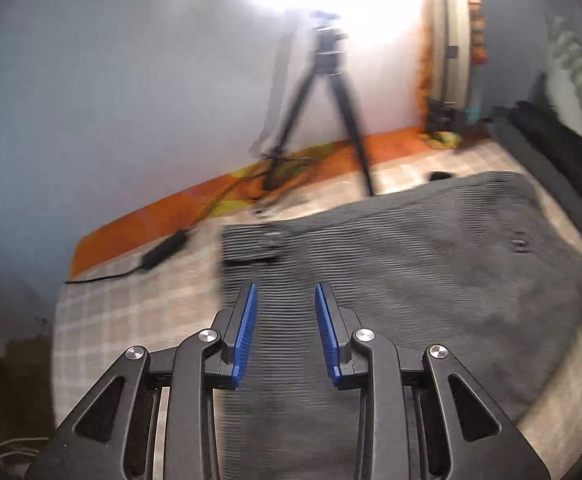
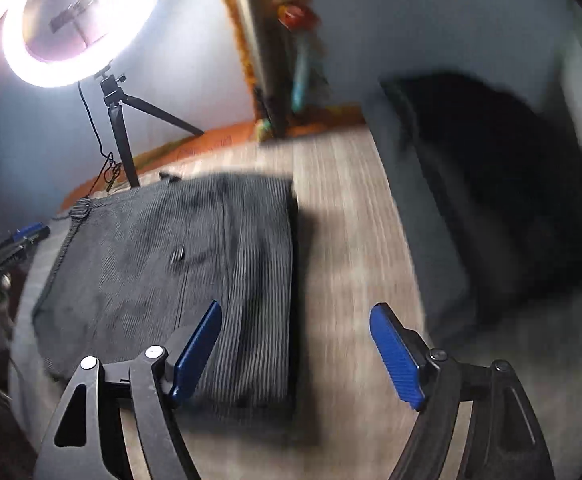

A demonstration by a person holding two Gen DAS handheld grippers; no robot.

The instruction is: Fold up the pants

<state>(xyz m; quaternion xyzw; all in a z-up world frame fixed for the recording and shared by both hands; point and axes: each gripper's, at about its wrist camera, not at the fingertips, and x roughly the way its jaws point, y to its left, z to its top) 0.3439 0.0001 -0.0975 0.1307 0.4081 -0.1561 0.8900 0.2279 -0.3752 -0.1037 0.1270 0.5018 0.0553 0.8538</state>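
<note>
Both of my grippers are spread wide and hold nothing: my left gripper [image 1: 285,292] hovers over the grey ribbed pants [image 1: 431,256], my right gripper [image 2: 295,312] straddles their folded edge. Those pants lie flat on the checked cloth [image 1: 131,300]; behind them stands the ring light [image 2: 83,24] on its tripod [image 2: 121,136].

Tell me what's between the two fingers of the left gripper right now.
In the left wrist view, the left gripper is open and only the grey ribbed pants show between its fingers; nothing is clamped.
</note>
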